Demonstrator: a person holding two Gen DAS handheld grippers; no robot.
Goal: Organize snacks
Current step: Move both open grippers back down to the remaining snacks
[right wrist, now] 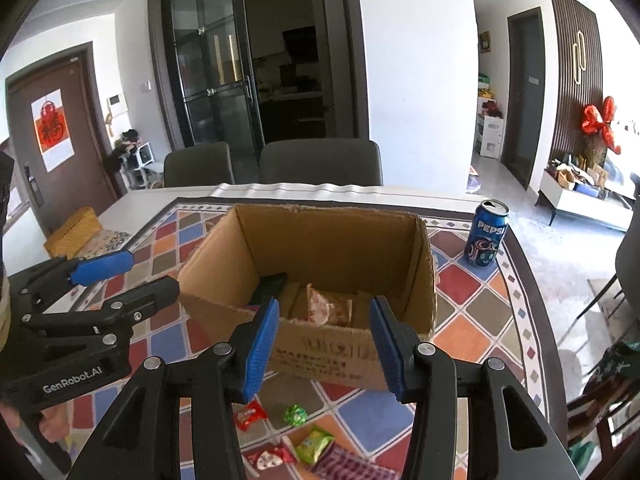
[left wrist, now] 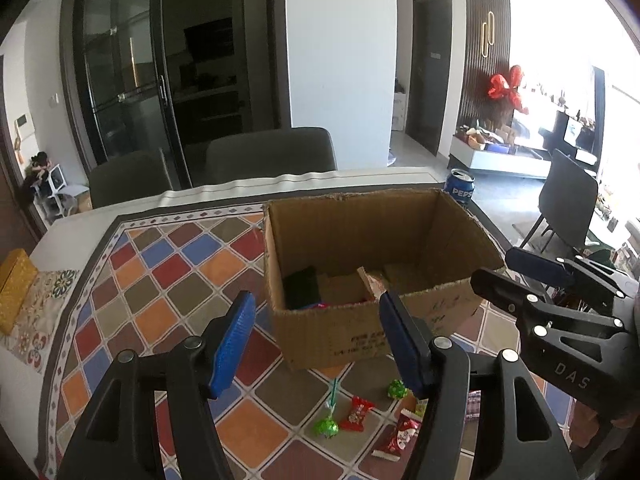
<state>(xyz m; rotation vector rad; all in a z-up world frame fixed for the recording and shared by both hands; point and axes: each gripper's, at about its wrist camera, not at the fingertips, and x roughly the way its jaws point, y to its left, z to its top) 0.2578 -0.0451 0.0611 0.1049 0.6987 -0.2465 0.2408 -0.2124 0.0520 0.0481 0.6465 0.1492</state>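
An open cardboard box point(left wrist: 360, 220) point(right wrist: 332, 240) stands on the patterned tablecloth. Inside it lie a pale snack packet point(right wrist: 326, 308) and a black item point(right wrist: 272, 284). My left gripper point(left wrist: 318, 340) hovers open over the box's near wall with nothing between its blue pads. My right gripper point(right wrist: 324, 344) is open and empty too, just before the same wall. Each one shows in the other's view: the right gripper point(left wrist: 498, 268), the left gripper point(right wrist: 148, 274). Loose on the cloth below lie a green lollipop point(left wrist: 326, 426), a red candy point(left wrist: 356, 414) point(right wrist: 250, 416), a green foil ball point(left wrist: 397, 389) point(right wrist: 295, 414), a red packet point(left wrist: 396, 438) and a green packet point(right wrist: 314, 444).
A blue Pepsi can point(right wrist: 486, 236) point(left wrist: 462, 190) stands right of the box near the table's far edge. A yellow box point(right wrist: 74, 228) lies at the far left of the table. Two grey chairs point(right wrist: 320, 162) stand behind the table.
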